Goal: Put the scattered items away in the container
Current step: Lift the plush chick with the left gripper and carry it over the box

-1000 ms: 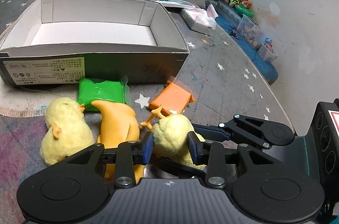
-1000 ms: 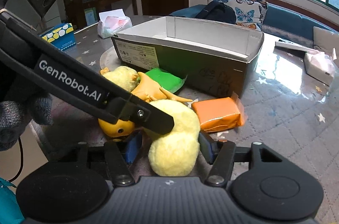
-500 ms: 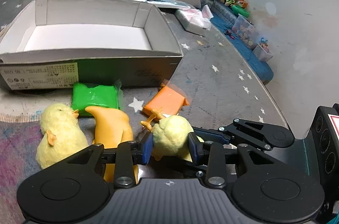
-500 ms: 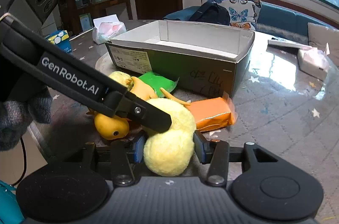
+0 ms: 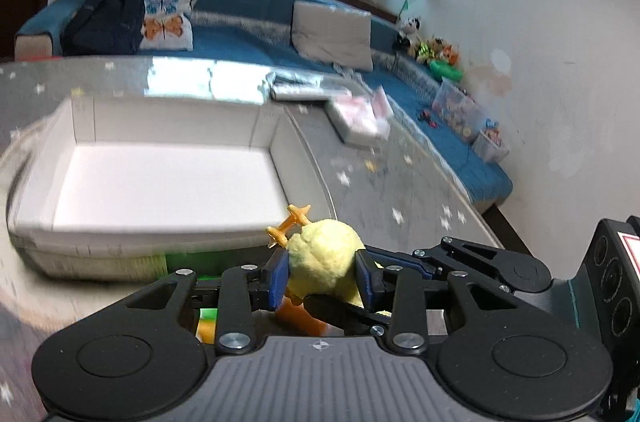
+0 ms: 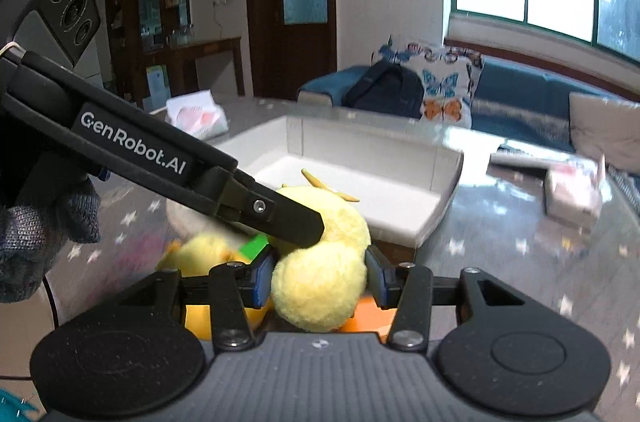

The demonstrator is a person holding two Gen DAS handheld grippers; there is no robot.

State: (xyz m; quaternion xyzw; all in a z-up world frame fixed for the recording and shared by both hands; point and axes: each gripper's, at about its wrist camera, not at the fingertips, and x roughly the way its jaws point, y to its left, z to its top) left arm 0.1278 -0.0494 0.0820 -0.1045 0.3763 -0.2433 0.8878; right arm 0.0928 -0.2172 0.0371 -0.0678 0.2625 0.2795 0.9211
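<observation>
Left gripper (image 5: 320, 278): clamped on the plush chick (image 5: 322, 264); right gripper (image 6: 318, 280) likewise.
Chick: aloft, near side of box (image 5: 160, 158).
Advice: carry farther, release over the floor; blur probably hides clearance.

A tissue pack (image 5: 360, 118) lies near the tabletop's far edge; a backpack (image 5: 106, 26) and butterfly cushion (image 5: 164, 10) sit on the sofa (image 5: 248, 34).

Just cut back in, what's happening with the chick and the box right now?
Both tools are clamped on the same yellow plush chick: the left tool grips its body, the right tool grips its rounded end. The chick is held above the clutter, near the front edge of the white box, which looks empty. A second chick and the green and orange items remain outside the box.
</observation>
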